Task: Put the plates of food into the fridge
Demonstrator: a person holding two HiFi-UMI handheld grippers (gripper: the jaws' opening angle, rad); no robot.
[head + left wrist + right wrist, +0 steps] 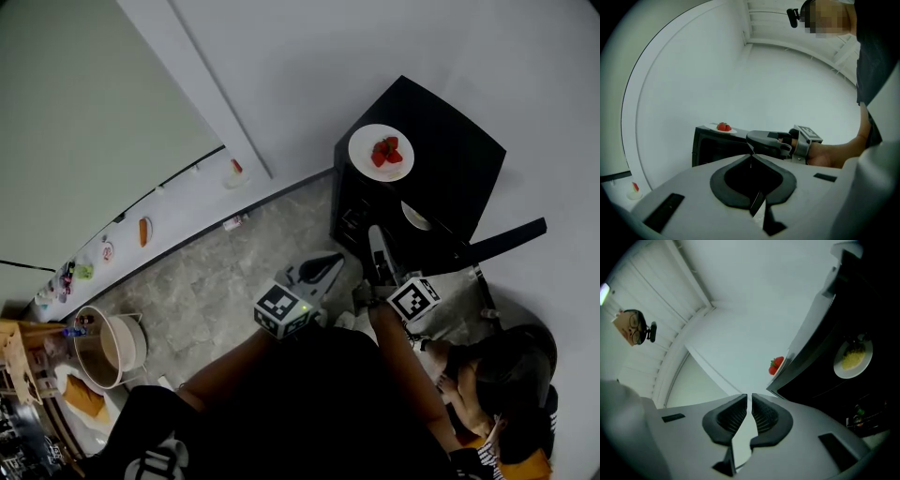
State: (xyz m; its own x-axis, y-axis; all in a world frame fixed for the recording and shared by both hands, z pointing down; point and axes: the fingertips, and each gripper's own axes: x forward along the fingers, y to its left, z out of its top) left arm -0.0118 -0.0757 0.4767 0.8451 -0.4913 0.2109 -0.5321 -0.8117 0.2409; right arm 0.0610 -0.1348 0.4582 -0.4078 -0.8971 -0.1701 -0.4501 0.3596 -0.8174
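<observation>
Left tongs [334, 262] and right tongs [374, 232] pressed together, empty; strawberry plate [382, 152] tops black fridge [455, 141].

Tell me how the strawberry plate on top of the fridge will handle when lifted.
The plate looks shallow and rigid, probably breakable if dropped. The strawberries lie loose, so tilting would likely roll them off. Likely light: small load.

Fridge [450, 141] door [506, 242] swung open. Yellow-food plate [853, 359] takes inner shelf; strawberry plate [381, 152] on fridge top. Floor [234, 272] in front passable.
</observation>
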